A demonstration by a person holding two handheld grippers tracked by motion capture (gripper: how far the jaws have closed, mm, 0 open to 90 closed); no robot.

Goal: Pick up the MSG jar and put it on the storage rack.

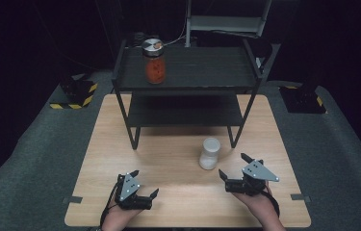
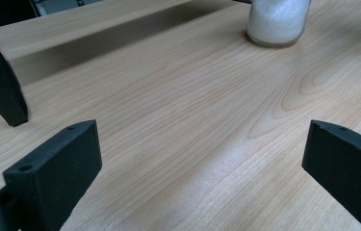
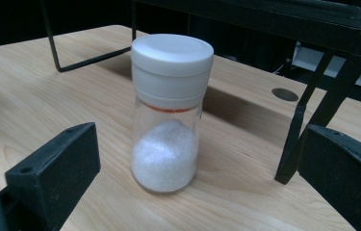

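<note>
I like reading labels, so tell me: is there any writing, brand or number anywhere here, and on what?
No readable text anywhere.
Clear glass shaker with white cap and white grains: no label, just a thin red ring under the cap.
Glass jar of red contents with metal lid on the black metal shelf: an orange sticker on the lid, too small to read.

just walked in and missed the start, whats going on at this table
A person holds a two-jaw gripper in each hand over a wooden table. The right gripper is open and aimed at a white-lidded jar of white grains, which stands upright on the table, untouched. The left gripper is open too, holding nothing. A jar of red contents stands on the top shelf of a black rack.
</note>
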